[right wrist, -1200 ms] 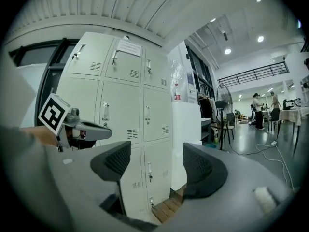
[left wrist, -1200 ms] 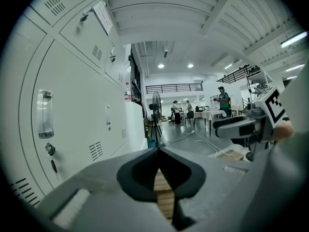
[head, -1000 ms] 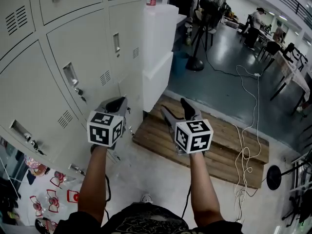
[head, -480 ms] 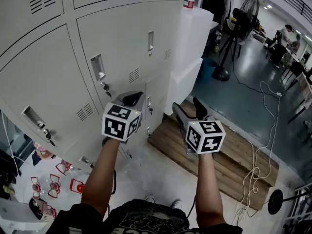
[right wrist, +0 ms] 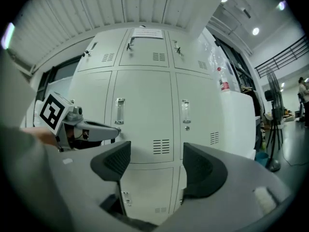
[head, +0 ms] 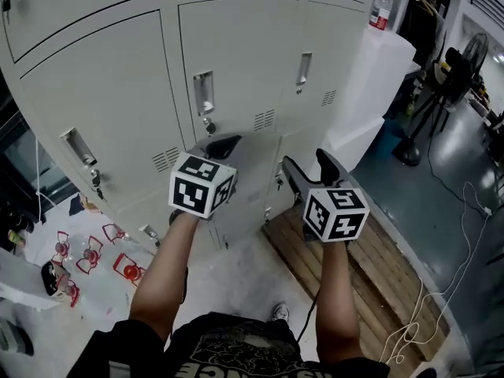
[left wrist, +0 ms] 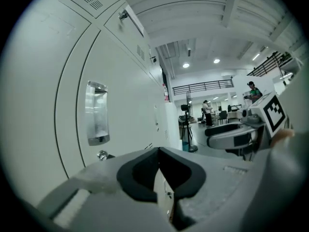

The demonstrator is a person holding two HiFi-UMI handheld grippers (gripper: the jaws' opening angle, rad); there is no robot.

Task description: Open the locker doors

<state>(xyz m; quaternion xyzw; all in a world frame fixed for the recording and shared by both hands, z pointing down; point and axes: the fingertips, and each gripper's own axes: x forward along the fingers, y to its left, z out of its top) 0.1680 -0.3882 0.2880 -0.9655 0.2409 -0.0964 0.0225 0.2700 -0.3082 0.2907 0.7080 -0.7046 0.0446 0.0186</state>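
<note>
Trouble brewing: locker doors all shut, right ahead.
Left tongs are hovering clenched and empty under the recessed handle, right tongs gaping; going in clenched is probably risking skating off it.

Locker doors pale grey (handles chrome); marker cubes black-white squares; pallet brown wood.

The left gripper fills the bottom of the frame, its two black pads closed tip to tip with nothing between them. A pale locker door covers the left, with a recessed metal handle above a small lock. The right gripper shows at middle right.
</note>
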